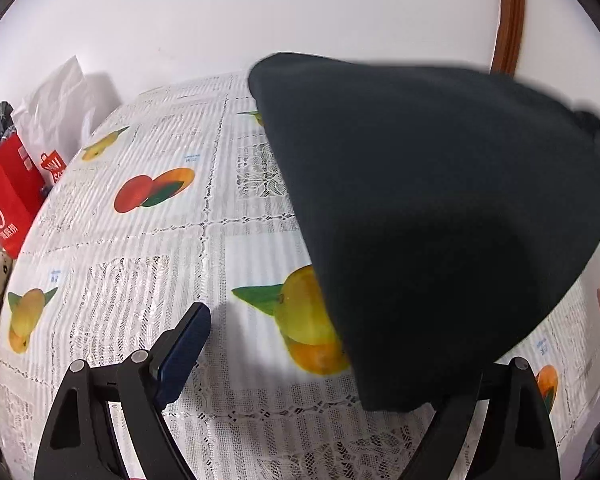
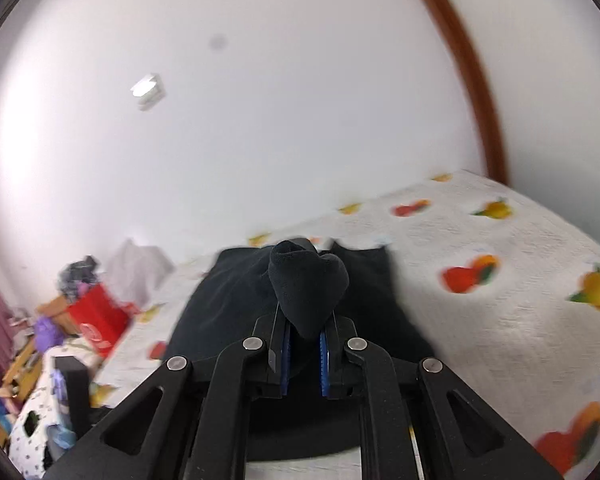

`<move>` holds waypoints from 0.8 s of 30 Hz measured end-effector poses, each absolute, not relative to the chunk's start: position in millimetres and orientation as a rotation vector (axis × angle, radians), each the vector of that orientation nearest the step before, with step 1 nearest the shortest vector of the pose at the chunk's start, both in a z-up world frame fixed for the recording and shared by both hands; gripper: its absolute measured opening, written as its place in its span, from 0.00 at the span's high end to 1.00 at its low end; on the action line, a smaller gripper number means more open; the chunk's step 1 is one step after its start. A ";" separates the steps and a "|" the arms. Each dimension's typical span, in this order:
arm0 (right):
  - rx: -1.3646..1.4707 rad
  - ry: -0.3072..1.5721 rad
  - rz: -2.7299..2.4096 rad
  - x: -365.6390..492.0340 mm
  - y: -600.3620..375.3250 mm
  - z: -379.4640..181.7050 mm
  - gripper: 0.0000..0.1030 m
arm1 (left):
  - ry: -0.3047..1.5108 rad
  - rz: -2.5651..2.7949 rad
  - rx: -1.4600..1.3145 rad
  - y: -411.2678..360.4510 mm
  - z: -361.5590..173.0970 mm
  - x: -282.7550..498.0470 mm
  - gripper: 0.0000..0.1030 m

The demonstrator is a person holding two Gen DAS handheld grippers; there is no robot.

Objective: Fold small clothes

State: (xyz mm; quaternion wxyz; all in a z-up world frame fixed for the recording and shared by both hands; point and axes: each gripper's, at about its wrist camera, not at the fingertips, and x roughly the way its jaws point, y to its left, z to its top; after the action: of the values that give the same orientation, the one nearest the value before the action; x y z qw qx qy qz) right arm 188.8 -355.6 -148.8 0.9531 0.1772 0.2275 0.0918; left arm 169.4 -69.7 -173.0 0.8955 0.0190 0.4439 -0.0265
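Observation:
A dark green-black garment (image 1: 432, 216) hangs lifted over the fruit-print tablecloth (image 1: 148, 264) and covers the right half of the left wrist view. My left gripper (image 1: 320, 360) is open; its left blue-padded finger (image 1: 184, 356) is bare and the garment drapes over the right finger, hiding it. My right gripper (image 2: 303, 332) is shut on a bunched fold of the same garment (image 2: 306, 280); the rest of the cloth (image 2: 228, 312) spreads below over the table.
A red paper bag (image 1: 8, 196) and a white plastic bag (image 1: 60, 96) stand at the table's left edge, with other clutter (image 2: 48, 332) beyond. A white wall and a brown wooden frame (image 1: 510, 20) stand behind the table.

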 end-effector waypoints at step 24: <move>0.317 0.732 0.108 218.1 -367.5 -201.9 0.89 | 0.900 -0.162 0.048 -90.3 -158.0 157.3 0.68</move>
State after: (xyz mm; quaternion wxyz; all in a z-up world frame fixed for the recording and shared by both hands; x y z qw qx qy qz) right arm 218.1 -367.5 -201.9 0.9200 0.1544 0.3563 0.0527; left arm 157.3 -90.3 -158.0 0.8969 0.0230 0.4346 -0.0782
